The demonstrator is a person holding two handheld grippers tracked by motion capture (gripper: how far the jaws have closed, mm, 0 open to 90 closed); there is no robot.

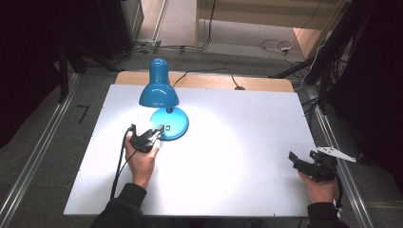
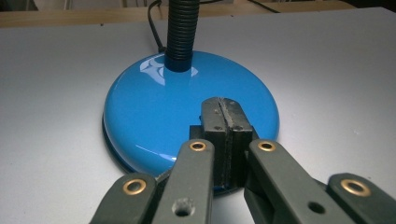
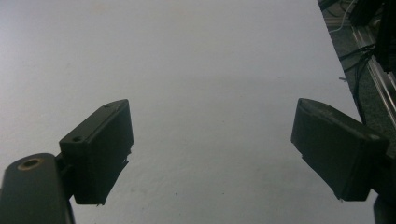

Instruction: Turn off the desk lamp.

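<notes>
Pressing with clenched left hand-held gripper (image 2: 225,122) on the glossy blue round lamp base (image 2: 154,112), mid-left of white bench (image 1: 247,142); possibly on the switch. Slipping could shove the lamp. Right hand-held gripper (image 3: 212,154) released.

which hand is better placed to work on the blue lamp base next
Left. The left gripper has its fingers shut together right over the lamp base. The right gripper, fingers open, sits near the table's right edge, far from the lamp.

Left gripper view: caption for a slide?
Shut left gripper poised over the glossy blue lamp base, black gooseneck rising behind.
</notes>
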